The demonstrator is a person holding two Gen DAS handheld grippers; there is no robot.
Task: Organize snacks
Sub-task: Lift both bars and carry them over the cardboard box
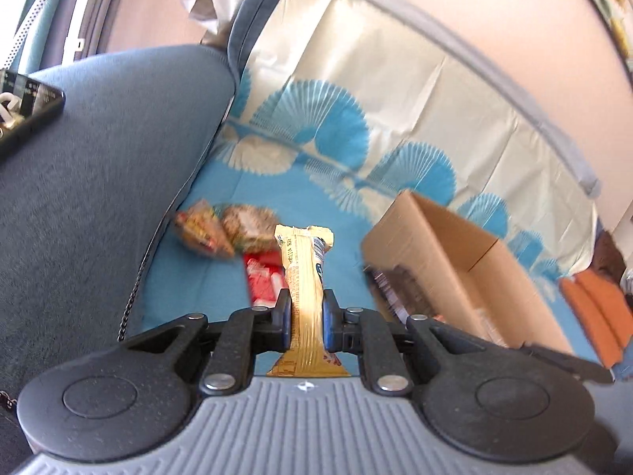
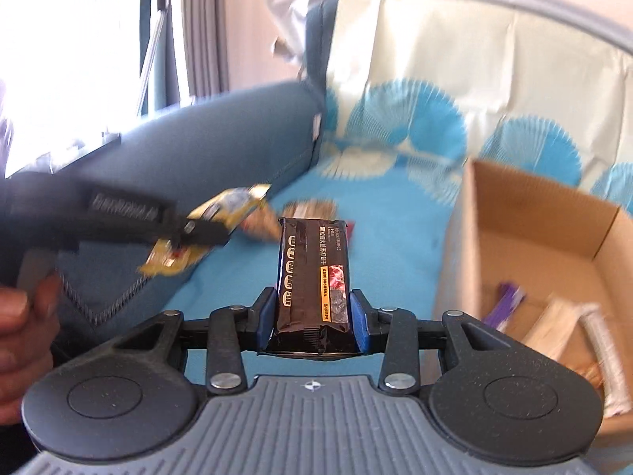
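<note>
**Both grippers hold snacks above the blue cover**

Low in the frame's centre, our left gripper pinches a yellow snack bar. Our right gripper is clamped on a dark brown biscuit pack. At right sits the cardboard box, with packets inside. More snack packets lie mid-left, against the blue cushion.

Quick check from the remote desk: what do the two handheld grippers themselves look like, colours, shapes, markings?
Both match: the left gripper and right gripper have black linkage arms with silver rivets, round black pivot discs, blue finger pads, and a ribbed grey base bearing a small white compass-like mark. A bare hand shows at the right view's left edge. No cables visible.
</note>
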